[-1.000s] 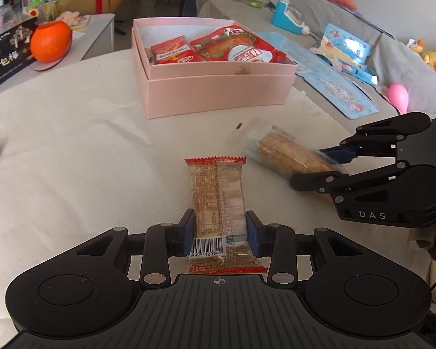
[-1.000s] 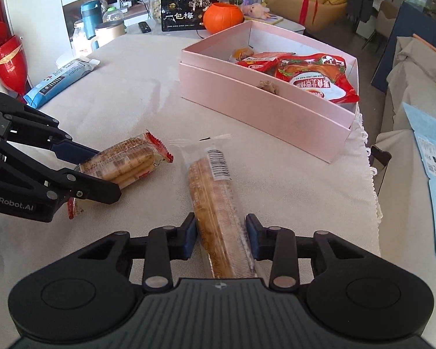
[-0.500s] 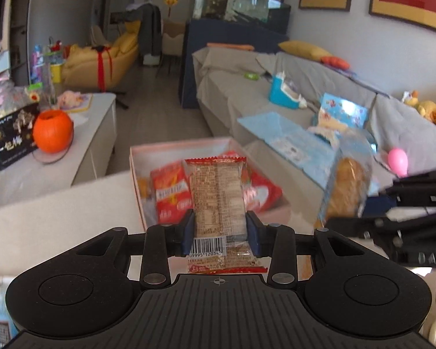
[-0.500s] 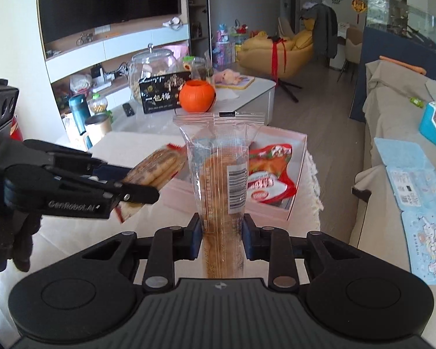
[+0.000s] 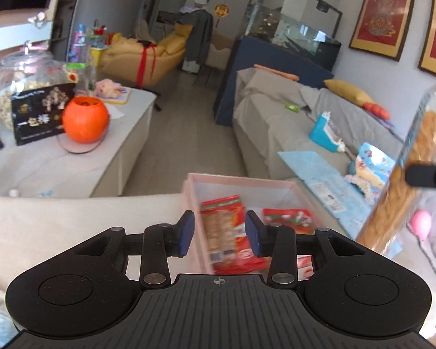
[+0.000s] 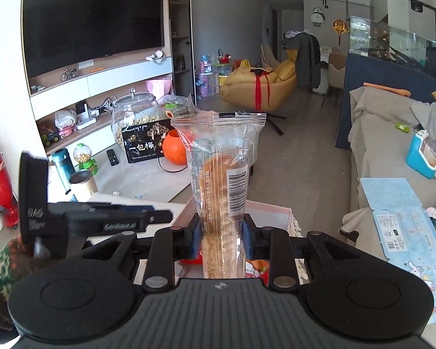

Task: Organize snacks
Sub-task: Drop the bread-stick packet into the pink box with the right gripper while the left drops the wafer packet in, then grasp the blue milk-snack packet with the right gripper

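My left claw (image 5: 219, 237) has let go: its pads stand apart either side of the biscuit packet (image 5: 222, 232), which is blurred, dropping into the pink box (image 5: 241, 180) at the table's far edge. My right claw (image 6: 220, 234) still pinches the clear-wrapped bread stick (image 6: 220, 192) upright above that box's near rim. Open space lies beside the red packets (image 5: 287, 216).

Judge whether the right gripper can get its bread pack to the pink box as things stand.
Probably yes. The right gripper, shut on the bread pack, hangs just above the open box, which has no lid. The left gripper sits off to one side, not across the way.
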A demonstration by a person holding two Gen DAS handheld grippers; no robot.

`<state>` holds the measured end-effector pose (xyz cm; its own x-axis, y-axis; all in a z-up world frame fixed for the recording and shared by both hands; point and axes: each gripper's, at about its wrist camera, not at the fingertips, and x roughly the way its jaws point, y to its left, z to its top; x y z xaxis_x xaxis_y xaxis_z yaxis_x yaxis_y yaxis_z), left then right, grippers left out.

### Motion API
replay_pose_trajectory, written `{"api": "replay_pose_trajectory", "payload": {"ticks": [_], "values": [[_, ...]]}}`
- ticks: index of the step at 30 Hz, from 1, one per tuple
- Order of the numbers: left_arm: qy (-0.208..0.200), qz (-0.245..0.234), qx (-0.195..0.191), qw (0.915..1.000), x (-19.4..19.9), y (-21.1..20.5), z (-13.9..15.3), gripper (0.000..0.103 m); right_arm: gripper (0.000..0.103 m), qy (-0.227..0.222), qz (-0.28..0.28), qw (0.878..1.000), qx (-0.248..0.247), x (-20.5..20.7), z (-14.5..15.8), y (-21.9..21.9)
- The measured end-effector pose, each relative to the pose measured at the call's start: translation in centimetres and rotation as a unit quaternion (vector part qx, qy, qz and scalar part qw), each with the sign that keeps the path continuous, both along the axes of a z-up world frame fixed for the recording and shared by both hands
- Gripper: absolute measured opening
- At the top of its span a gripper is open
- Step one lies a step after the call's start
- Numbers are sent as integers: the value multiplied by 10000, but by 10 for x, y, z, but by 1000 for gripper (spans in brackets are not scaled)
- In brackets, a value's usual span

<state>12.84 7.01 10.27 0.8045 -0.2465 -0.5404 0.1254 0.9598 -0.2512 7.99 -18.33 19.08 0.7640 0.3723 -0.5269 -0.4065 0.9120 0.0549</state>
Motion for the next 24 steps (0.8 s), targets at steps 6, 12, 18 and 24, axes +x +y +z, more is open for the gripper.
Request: {"api": "replay_pose_trajectory", "payload": {"ticks": [6,12,18,24], "values": [[360,887,342,9948,-35,83,-16,43,49,860,-215,9961,-24,92,-35,46],[839,2139,407,9724,-83,190,-54,42,49,1215,-238,9912,-465,83,-104,59],[926,2210,75,9708,-105,214,-77,40,57,1029,-144,9923,-680,36,-130,58],[956,1503,23,9840,-96,165,-80,37,67,1136,123,9926,-421,13,-125,54]]}}
